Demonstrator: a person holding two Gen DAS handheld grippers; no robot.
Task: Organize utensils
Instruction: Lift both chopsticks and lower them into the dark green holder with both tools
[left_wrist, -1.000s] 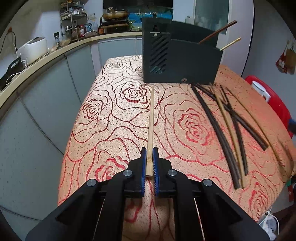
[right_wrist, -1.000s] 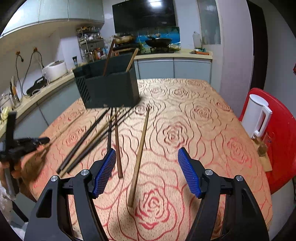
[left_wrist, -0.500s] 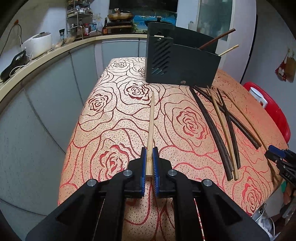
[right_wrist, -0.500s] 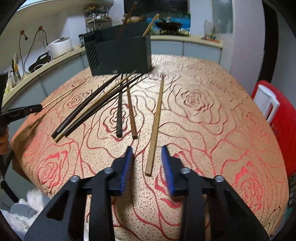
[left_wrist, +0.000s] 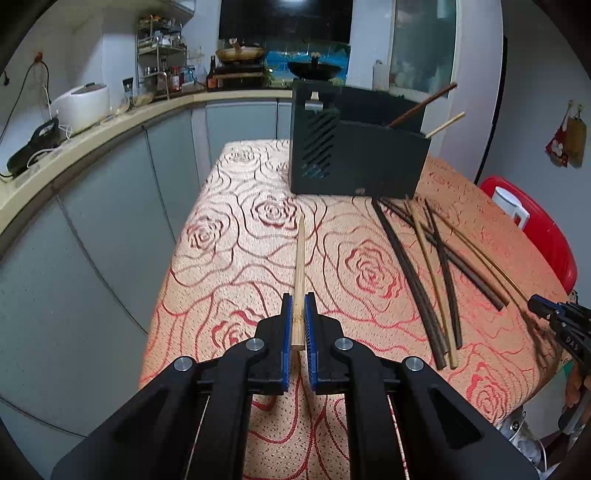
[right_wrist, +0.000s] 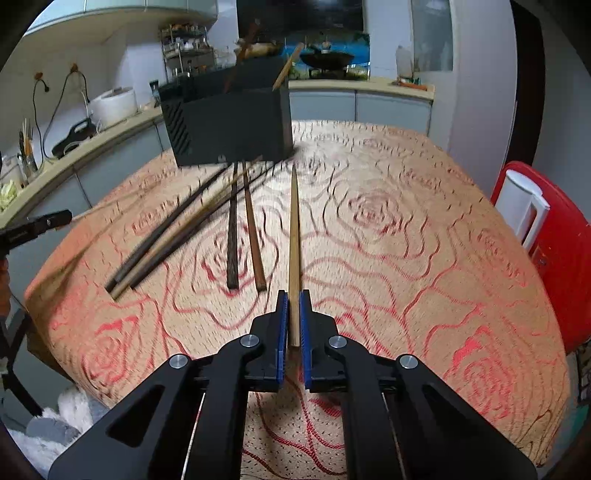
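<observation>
A pale chopstick (left_wrist: 300, 266) is clamped at its near end between the blue pads of the left gripper (left_wrist: 298, 325), its tip aimed toward the black holder (left_wrist: 354, 162) at the far end of the table (left_wrist: 229, 206). In the right wrist view, the right gripper (right_wrist: 291, 321) has just been closing, and a tan chopstick (right_wrist: 294, 240) now sits pinched between its pads, the rest of its length lying along the rose-patterned cloth toward the holder. The remaining chopsticks (right_wrist: 207, 229) are spread loose on the cloth just in front of the holder, and two more already stand slanted inside it. The step in hand is judged to be the lift and carry of both sticks to the holder. It would be done well if each stick were raised clear of the cloth before being swung, kept in line with the pads so that it does not pivot in the grip, then tipped point-down over the open top and let go only once the tip is inside the walls. Care is needed that the loose pile is not swept aside. As for writing, only a small white mark low on the holder's front and some letters on the right gripper's body, seen at the edge of the left view, are present; neither can be read with confidence.
</observation>
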